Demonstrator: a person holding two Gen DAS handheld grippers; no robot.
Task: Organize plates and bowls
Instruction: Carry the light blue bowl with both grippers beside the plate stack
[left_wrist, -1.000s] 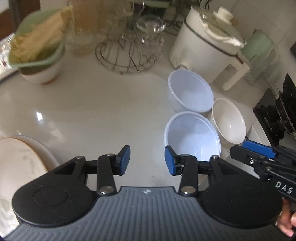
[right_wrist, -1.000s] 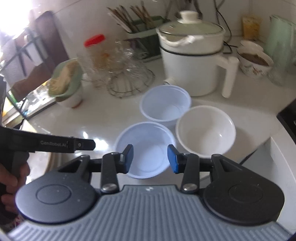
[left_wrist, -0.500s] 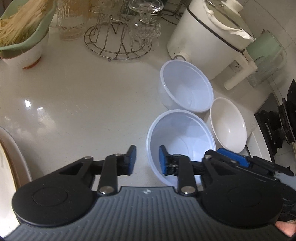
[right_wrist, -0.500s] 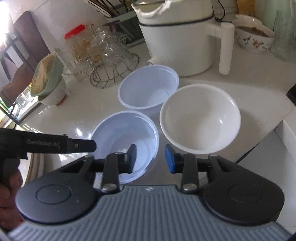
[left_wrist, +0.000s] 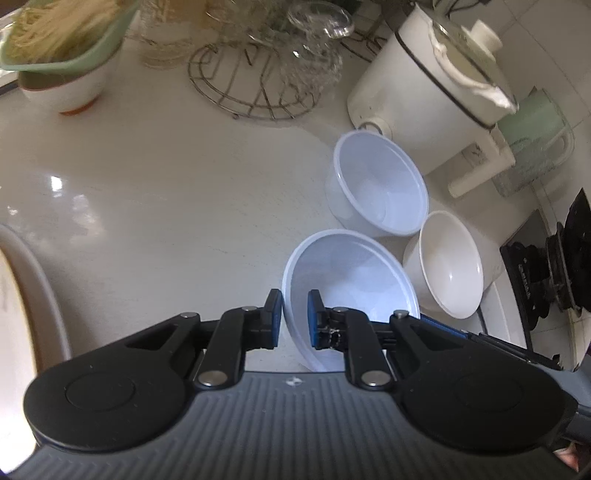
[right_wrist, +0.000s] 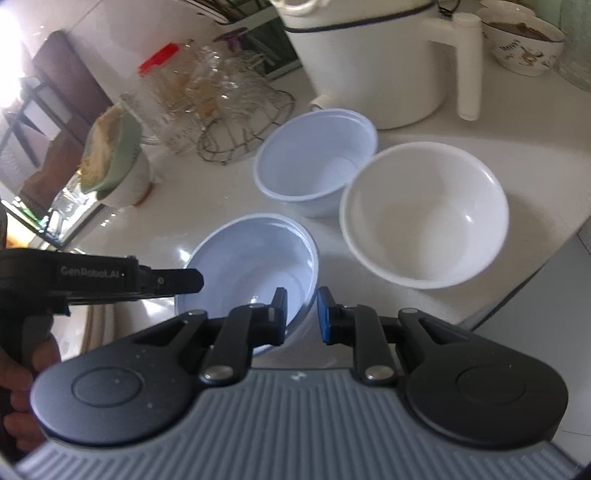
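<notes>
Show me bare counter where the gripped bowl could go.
Free: the counter between the wire rack, the noodle bowl and the near bluish bowl. Crowded: the far bluish bowl, white bowl and white pot huddle close.

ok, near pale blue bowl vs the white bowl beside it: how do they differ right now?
The near blue bowl is translucent bluish plastic; the white bowl is opaque white. The blue bowl has both grippers on its rim, the left gripper and the right gripper, whose jaws have just been closing; the white bowl is untouched. The blue bowl looks tilted; the white bowl sits flat. Both are empty, mouth up, on the counter.
</notes>
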